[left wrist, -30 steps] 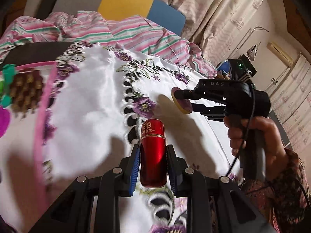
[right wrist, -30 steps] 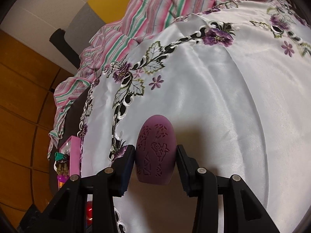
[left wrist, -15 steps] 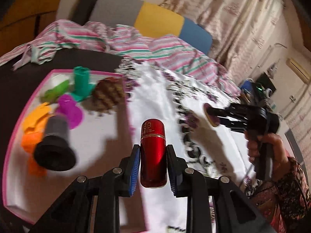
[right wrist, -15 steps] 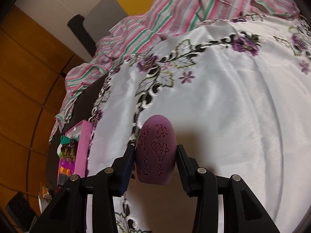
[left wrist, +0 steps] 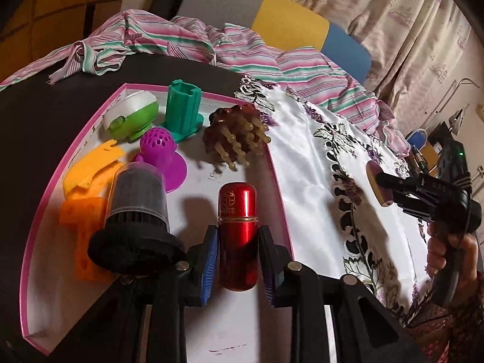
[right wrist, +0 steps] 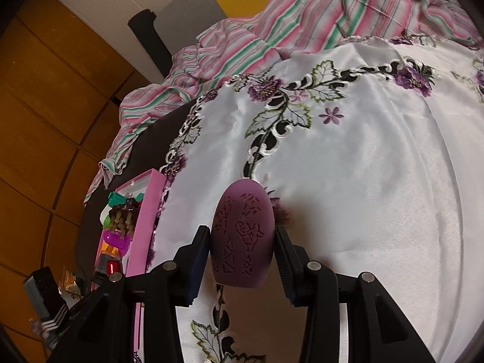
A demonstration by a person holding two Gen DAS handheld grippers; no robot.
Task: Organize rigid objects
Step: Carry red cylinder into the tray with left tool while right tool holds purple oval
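Note:
My left gripper [left wrist: 237, 242] is shut on a red metal capsule [left wrist: 238, 236] and holds it over the right part of a pink-rimmed white tray [left wrist: 276, 181]. The tray holds several items: a black-based grey cup [left wrist: 136, 227], a purple strainer [left wrist: 163, 157], a brown massage brush [left wrist: 236, 136], a green stand [left wrist: 183, 109], a green-white dome [left wrist: 131, 115] and orange pieces [left wrist: 87, 181]. My right gripper [right wrist: 242, 239] is shut on a purple patterned oval pad [right wrist: 242, 239] above the white embroidered cloth [right wrist: 363, 166]; it also shows in the left wrist view [left wrist: 381, 187].
Striped pink-green fabric [left wrist: 242, 51] lies bunched behind the tray and cloth. The tray [right wrist: 142, 242] sits left of the cloth on a dark surface [left wrist: 45, 127]. A grey, yellow and blue cushion [left wrist: 272, 15] is at the back. Curtains [left wrist: 408, 30] hang far right.
My left gripper has swung left with the red capsule, from over the white cloth to over the tray. My right gripper keeps the purple pad and has turned slightly toward the tray.

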